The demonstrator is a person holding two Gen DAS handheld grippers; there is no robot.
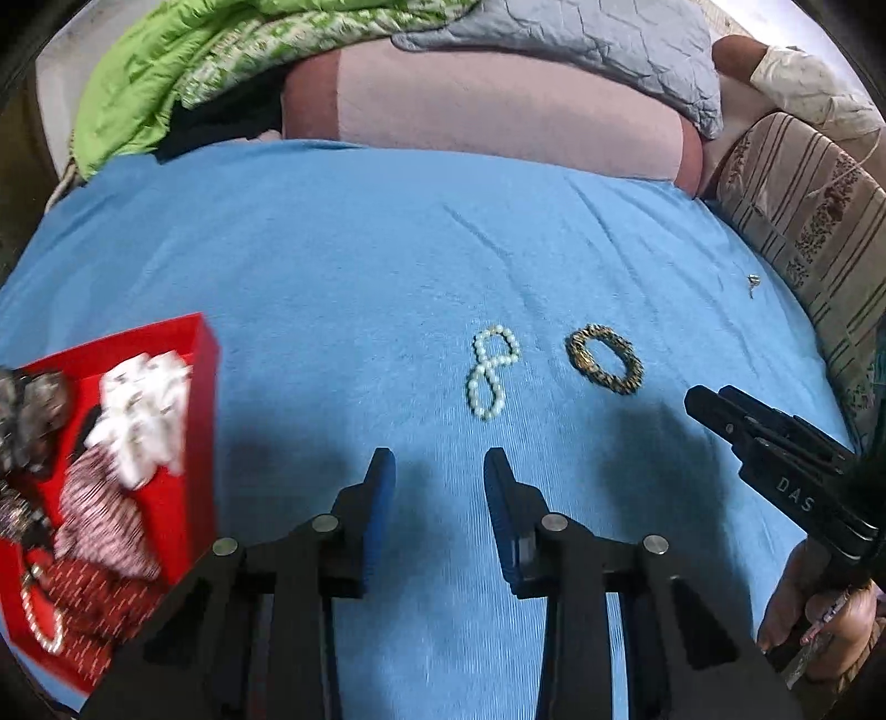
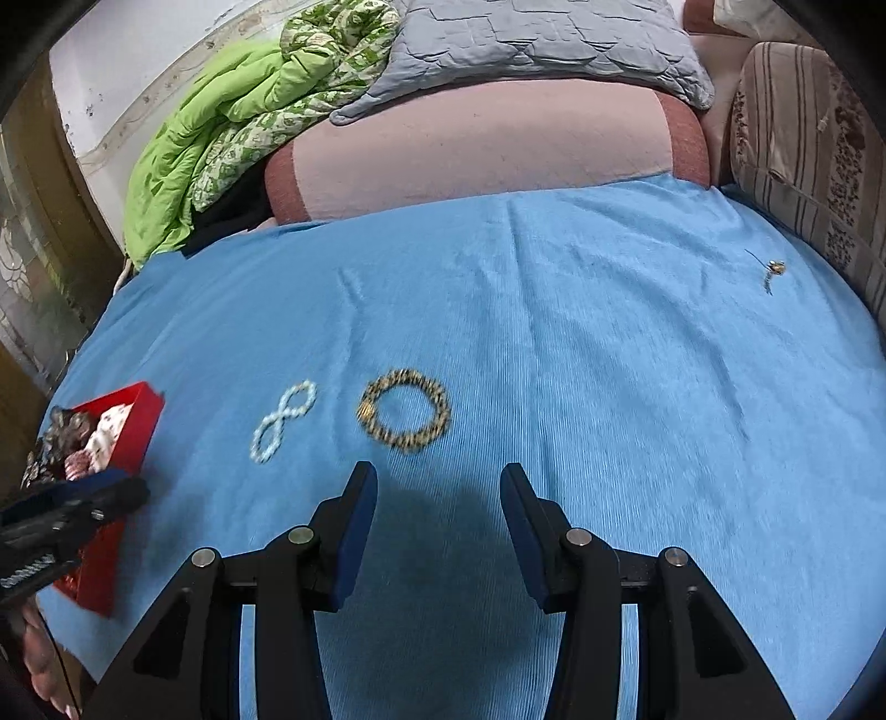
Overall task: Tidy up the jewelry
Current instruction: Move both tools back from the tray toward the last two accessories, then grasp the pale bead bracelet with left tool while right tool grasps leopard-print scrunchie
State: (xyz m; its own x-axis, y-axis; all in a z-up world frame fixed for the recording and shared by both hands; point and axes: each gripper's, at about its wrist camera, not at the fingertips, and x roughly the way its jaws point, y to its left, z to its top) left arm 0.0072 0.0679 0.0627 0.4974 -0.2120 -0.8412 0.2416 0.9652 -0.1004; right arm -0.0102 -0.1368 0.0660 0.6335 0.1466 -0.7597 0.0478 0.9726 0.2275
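Note:
A white pearl bracelet, twisted into a figure eight, lies on the blue cloth. Right beside it is a gold-and-black beaded bracelet. My left gripper hovers open just short of the pearls, with nothing between its blue pads. My right gripper is open and empty too, just right of and short of the gold bracelet; its tip shows in the left wrist view. A red box holding several jewelry pieces and white padding sits at the left.
A small metallic trinket lies far right on the cloth. Behind are a pink cushion, a grey quilted pillow and a green quilt. A striped cushion borders the right side.

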